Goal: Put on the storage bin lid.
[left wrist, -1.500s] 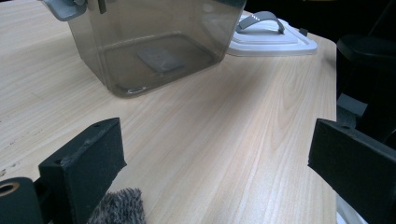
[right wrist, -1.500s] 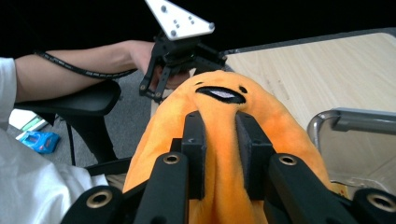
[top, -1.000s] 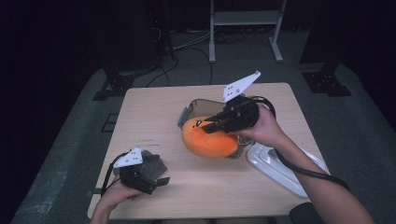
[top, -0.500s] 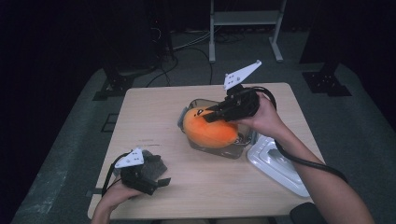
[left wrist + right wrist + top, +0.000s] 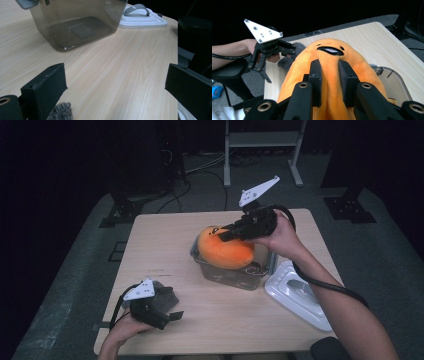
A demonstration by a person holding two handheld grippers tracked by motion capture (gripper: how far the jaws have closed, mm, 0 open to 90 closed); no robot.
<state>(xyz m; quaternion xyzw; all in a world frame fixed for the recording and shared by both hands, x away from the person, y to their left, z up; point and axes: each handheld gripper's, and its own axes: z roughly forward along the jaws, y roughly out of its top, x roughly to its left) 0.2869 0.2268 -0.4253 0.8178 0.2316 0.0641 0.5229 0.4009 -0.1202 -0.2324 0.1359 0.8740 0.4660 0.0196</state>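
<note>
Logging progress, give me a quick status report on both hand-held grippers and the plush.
Right hand-held gripper pinching orange plush over clear bin. Left hand-held gripper open, resting by grey furry item. White lid beside bin, nothing blocking.

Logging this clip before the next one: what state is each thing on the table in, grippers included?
Orange plush: pinched by the right gripper, lying across the bin's mouth.
Bin: open, upright, lid off.
Lid: flat on the table beside the bin, handle up.
Grey plush: lying by the left gripper, not held.
Right gripper: shut on the orange plush.
Left gripper: open, nothing between its jaws.
</note>
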